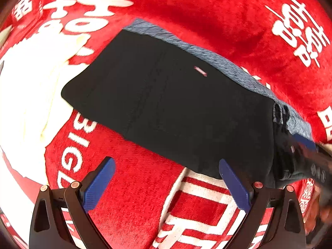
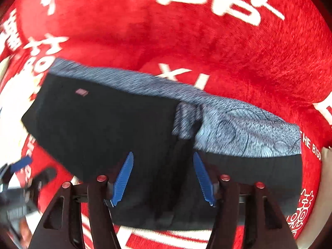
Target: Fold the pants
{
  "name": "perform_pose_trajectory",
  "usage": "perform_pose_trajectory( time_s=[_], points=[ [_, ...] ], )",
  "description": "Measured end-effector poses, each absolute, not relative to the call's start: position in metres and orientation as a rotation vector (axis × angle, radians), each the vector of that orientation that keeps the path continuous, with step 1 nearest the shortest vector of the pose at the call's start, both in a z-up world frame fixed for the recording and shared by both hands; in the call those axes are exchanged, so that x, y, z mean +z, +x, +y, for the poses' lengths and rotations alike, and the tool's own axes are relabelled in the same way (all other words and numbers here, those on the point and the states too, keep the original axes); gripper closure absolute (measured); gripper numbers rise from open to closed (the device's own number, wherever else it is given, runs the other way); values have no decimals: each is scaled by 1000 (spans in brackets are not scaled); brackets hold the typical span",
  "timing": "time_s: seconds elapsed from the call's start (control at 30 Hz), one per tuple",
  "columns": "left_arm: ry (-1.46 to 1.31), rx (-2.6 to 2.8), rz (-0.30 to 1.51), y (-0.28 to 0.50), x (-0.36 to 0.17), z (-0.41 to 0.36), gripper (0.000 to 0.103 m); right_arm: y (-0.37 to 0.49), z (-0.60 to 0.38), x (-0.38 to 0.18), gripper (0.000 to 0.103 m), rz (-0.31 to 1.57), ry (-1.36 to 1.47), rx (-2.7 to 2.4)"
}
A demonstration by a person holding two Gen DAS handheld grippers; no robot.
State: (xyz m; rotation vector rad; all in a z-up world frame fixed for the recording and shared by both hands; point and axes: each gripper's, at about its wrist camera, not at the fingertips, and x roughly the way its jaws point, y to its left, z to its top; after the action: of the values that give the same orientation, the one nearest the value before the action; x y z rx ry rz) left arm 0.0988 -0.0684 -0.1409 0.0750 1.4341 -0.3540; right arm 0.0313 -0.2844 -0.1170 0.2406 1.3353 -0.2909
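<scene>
The black pants [image 1: 166, 108] lie folded flat on a red plush blanket [image 1: 207, 10] printed with large white characters. A grey-blue patterned inner lining [image 2: 238, 128] shows along their far edge, and a small pinkish label [image 1: 200, 71] sits on the top layer. A cream-white cloth [image 1: 27, 95] lies just beside the pants at their left end.

The left claw [image 1: 167, 183] hangs released just off the near edge of the pants, its blue pads [image 1: 97, 186] wide apart over the blanket, gripping nothing. The right claw [image 2: 164, 179] points down over the dark fabric near the lining; its jaws stand apart with cloth beneath them but not pinched.
</scene>
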Motion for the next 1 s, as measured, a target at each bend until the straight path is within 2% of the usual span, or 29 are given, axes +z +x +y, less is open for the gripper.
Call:
perform_pose_trajectory(
  time_s=[0.1,0.23,0.3,0.63,1.0],
  points=[
    [23,-323,1458,104,-146,-56,3,14,-275,-115,26,1327,188,-304],
    [-80,-322,1483,110,-150,-39,3,-15,-275,-140,23,1406,209,-332],
    [-144,-321,1453,113,-147,-29,3,-26,-270,-139,22,1352,200,-326],
    [-554,-401,1381,136,-164,11,3,-29,-271,-136,21,1369,198,-320],
    [-762,-478,1282,148,-184,20,3,-25,-267,-138,20,1372,175,-319]
  ],
)
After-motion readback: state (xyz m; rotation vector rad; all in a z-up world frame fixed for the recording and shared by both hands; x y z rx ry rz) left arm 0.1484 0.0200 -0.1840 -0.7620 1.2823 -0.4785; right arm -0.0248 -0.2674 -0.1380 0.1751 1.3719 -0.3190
